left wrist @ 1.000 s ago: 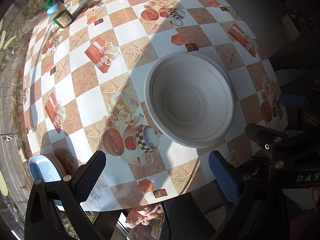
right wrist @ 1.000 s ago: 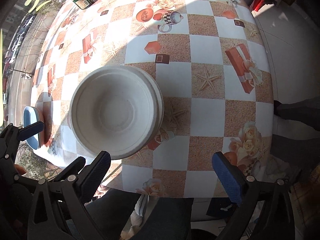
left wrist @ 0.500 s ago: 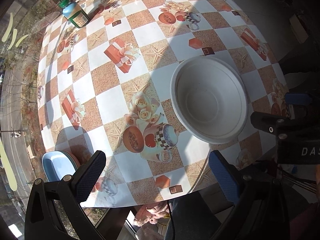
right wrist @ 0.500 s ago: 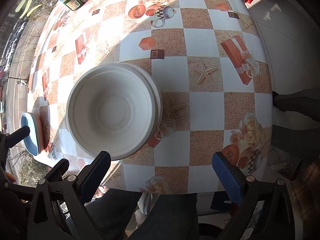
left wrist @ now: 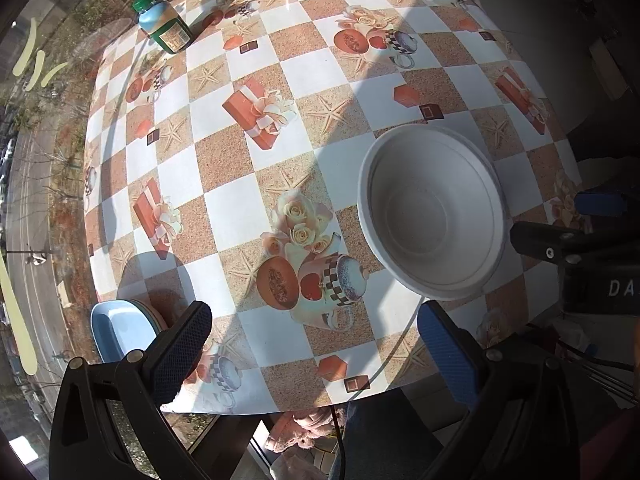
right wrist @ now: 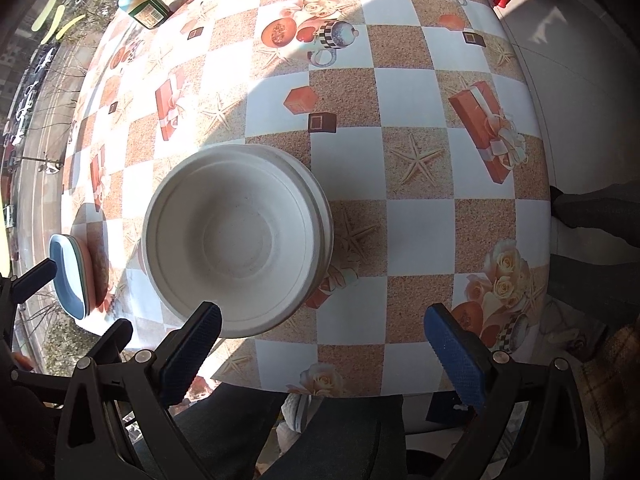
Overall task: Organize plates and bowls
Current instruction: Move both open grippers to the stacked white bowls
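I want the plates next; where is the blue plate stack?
The blue plate stack sits at the table's near-left edge, just beyond the left claw's left finger, left of the white bowls.

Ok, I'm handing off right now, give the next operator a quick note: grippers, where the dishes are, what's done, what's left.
Left gripper: open, empty, held above the near table edge.
Right gripper: open, empty, its left finger just in front of the white bowl's near rim.
White bowls: upright near the middle of the table; stepped rims suggest a nested stack, count unclear.
Plates: a small stack, blue one on top, at the table's near-left edge.
Green-capped bottle stands at the far-left side, apart from the dishes.
Done: bowls appear stacked, plates stacked.
Left: nothing is gripped; bowls and plates sit apart, so grouping them may remain.
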### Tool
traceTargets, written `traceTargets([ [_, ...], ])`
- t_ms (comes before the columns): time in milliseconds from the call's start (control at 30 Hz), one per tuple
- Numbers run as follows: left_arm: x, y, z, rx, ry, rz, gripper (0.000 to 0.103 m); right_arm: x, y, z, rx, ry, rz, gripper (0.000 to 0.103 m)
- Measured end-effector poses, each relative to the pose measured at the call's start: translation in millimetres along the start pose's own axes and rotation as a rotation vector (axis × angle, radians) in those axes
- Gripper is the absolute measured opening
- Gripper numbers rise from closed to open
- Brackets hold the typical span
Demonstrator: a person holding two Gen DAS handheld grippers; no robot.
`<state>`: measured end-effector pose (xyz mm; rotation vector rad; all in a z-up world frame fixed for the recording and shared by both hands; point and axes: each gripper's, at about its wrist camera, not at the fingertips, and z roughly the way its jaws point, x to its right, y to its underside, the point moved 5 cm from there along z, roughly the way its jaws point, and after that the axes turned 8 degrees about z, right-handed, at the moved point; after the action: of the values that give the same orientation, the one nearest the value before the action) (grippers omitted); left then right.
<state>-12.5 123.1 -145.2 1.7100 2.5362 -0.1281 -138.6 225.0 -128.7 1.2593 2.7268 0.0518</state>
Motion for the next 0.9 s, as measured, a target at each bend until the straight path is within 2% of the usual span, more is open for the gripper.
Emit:
traceTargets([
  [133,-4,-6,7,-0.01,-0.009,-0.038,0.103,7,-2,5,-0.016,0.005,0.022,0.102],
  [300,-9,-15,24,-0.051,0.047,-0.13,0.103,19,-7,19,-0.044,0.031,0.065,0.102],
  [533,-3,-31,47,-0.072,0.0,-0.138,0.103,13,-16,53,-0.088,0.058,0.062,0.102],
  [733,3,-45,70,-0.088,0.002,-0.149,0.103,26,-20,60,-0.031,0.193,0.036,0.102],
  [900,7,-47,92,-0.118,-0.016,-0.137,0.103,37,-15,64,-0.055,0.129,0.083,0.102],
])
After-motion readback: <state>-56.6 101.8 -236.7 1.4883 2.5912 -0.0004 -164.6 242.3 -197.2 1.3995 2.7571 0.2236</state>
